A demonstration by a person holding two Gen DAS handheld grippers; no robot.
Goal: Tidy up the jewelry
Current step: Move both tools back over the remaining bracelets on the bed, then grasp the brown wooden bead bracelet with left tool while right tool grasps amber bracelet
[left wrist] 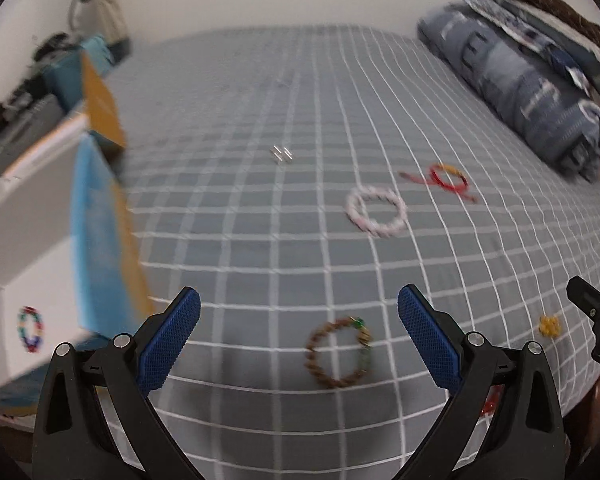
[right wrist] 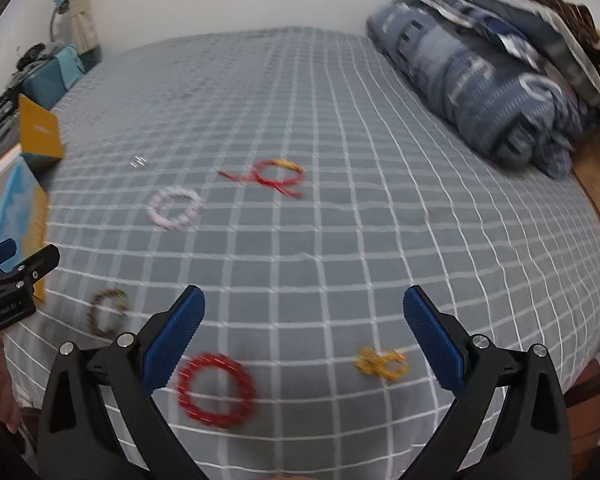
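Observation:
Jewelry lies scattered on a grey checked bedspread. My left gripper is open and empty, above a brown beaded bracelet. Farther off lie a white bracelet, a red cord bracelet and small silver pieces. A multicolour bracelet lies in the white box at left. My right gripper is open and empty, above a red beaded bracelet and a yellow piece. The brown bracelet, white bracelet and red cord bracelet also show in the right wrist view.
The box has blue and orange flaps along the bed's left edge. Folded blue bedding is piled at the far right. A cluttered shelf stands beyond the box. The bed's near edge runs just below both grippers.

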